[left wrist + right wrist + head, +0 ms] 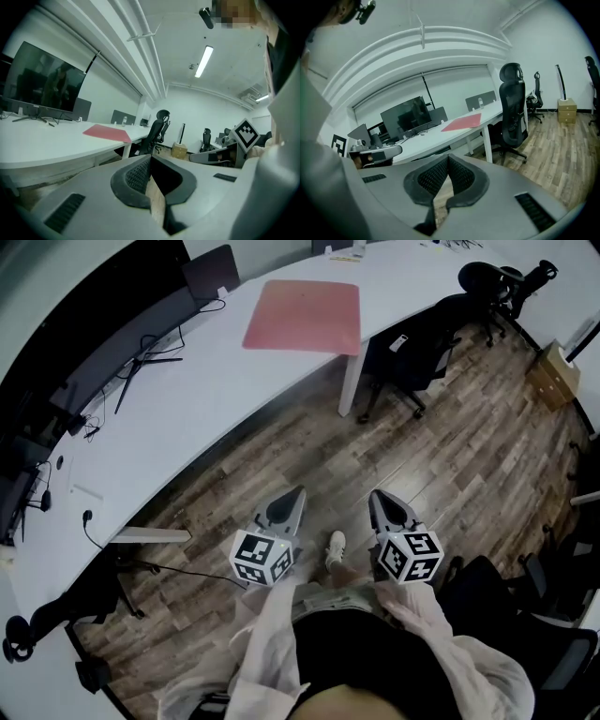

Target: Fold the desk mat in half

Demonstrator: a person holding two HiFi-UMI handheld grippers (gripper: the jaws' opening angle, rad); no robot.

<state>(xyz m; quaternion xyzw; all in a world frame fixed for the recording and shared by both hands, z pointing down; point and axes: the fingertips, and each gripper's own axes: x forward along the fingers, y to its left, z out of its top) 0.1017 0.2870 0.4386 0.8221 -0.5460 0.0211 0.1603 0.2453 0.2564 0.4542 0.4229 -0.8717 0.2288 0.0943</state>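
Clock bearings are taken from the person's stance, twelve being straight ahead.

1. Wooden floor (450, 456). Plank boards that fill the middle of the room. The person stands on them, well apart from the work surface.
2. White desk (187, 409). Long and curved, it sweeps from eight o'clock round to twelve. One white leg shows under its far end.
3. Monitors (131, 338). A dark row along the desk's back edge at ten to eleven o'clock, with their cables trailing over the top.
4. Office chair (422, 343). Black, at one o'clock, parked just beside the desk's end. More chairs stand beyond it.
5. Desk mat (303, 317). This red sheet is the task's thing. It lies flat and unfolded on the desk at twelve o'clock, close to the near edge above the leg. From the floor side it should be easy to reach. Folding has not begun.
6. Cardboard box (553, 376). On the floor at two o'clock, well clear of the mat.
7. Left gripper (296, 495). Held at waist height with its nose towards the mat. The jaw tips meet and nothing is between them.
8. Right gripper (377, 495). Carried at the same height and pointing the same way, fully closed and empty. Both appear carried in a rest pose because the mat is out of reach. A walk forward is likely needed first.
9. Shoe (335, 547). White, on the boards between the two grippers.
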